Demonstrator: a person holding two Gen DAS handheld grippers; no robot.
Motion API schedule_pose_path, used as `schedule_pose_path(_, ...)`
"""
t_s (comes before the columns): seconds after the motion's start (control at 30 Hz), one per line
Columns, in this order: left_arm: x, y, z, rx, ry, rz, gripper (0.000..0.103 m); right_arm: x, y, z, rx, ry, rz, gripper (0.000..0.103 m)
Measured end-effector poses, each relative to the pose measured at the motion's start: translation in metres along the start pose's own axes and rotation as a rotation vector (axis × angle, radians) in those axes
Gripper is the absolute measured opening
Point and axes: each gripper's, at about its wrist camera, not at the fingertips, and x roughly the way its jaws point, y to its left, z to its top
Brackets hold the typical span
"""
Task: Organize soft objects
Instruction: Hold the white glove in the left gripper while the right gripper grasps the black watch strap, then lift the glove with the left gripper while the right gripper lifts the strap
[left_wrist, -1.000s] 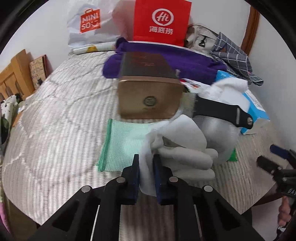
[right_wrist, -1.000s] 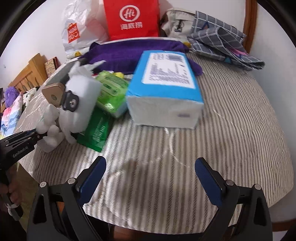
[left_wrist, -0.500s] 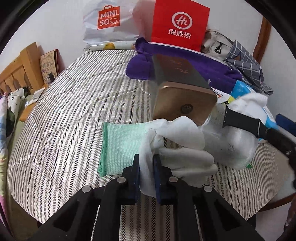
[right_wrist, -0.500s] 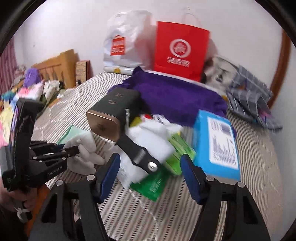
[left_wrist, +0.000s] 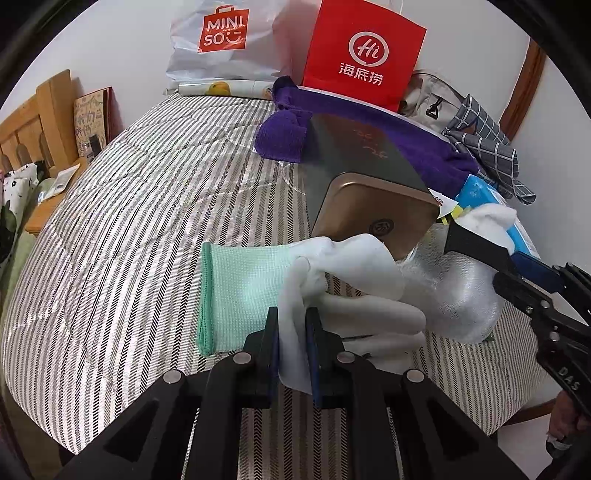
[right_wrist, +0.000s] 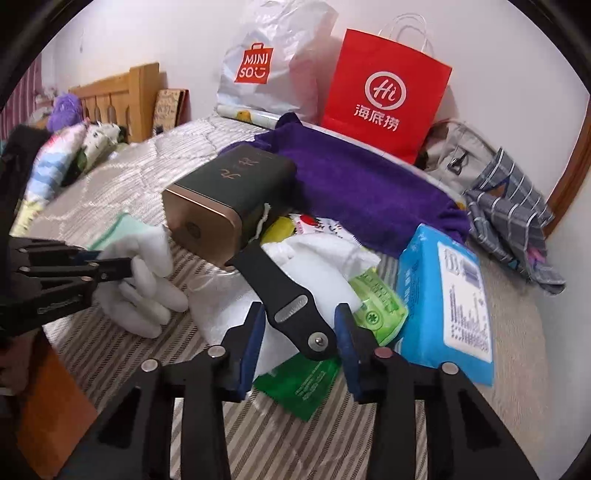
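In the left wrist view, the left gripper (left_wrist: 291, 347) is clamped on a fold of the white glove (left_wrist: 354, 291), whose mint-green cuff (left_wrist: 236, 291) lies flat on the striped bedspread (left_wrist: 122, 229), left of the fingers. Just beyond the glove lies a dark green tin (left_wrist: 365, 170) on its side, its gold end facing the camera with a small round emblem; gold characters on its upper face are too blurred to read. A black strap (left_wrist: 476, 247) crosses a clear bubble-wrap bundle (left_wrist: 458, 291) to the right. The right gripper (left_wrist: 532, 280) reaches in from the right edge; printed letters on its body are partly hidden. At the far end stand a white bag printed "MINISO" (left_wrist: 221, 40) and a red paper bag (left_wrist: 364, 51) with a round "Hi" logo over three Chinese characters. A purple towel (left_wrist: 417, 136) lies in front of them, with grey checked cloth (left_wrist: 487, 144) at far right.

In the right wrist view, the right gripper (right_wrist: 299, 332) has its jaws closing around the black strap (right_wrist: 288, 306), which lies between the blue pads; the pads do not yet press it. Beneath are white padding (right_wrist: 325, 269) and green packets (right_wrist: 376, 306) with unreadable print. A blue tissue pack (right_wrist: 447, 302) with a white label of tiny text lies to the right. The tin (right_wrist: 229, 192) shows two gold characters. At left, the left gripper (right_wrist: 110, 269) pinches the glove (right_wrist: 147, 280).
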Motion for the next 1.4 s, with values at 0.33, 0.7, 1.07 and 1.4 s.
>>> schedule_pose_path(0.33, 0.000, -0.003, 0.001, 0.000, 0.001, 0.026, 0.013, -0.025, -0.007, -0.010, 0.044, -0.061, 0.049, 0.034)
schedule_pose_path(0.7, 0.001, -0.017, -0.001, 0.014, -0.009, 0.120, 0.013, -0.050, -0.038, -0.040, 0.135, -0.083, 0.039, 0.034)
schedule_pose_path(1.07, -0.004, -0.020, -0.004, 0.012, 0.013, 0.177, 0.013, -0.043, -0.093, -0.104, 0.243, 0.018, -0.057, 0.034)
schedule_pose_path(1.4, -0.003, -0.025, -0.004, 0.051, 0.036, 0.217, 0.032, -0.020, -0.107, -0.125, 0.235, 0.086, -0.030, 0.060)
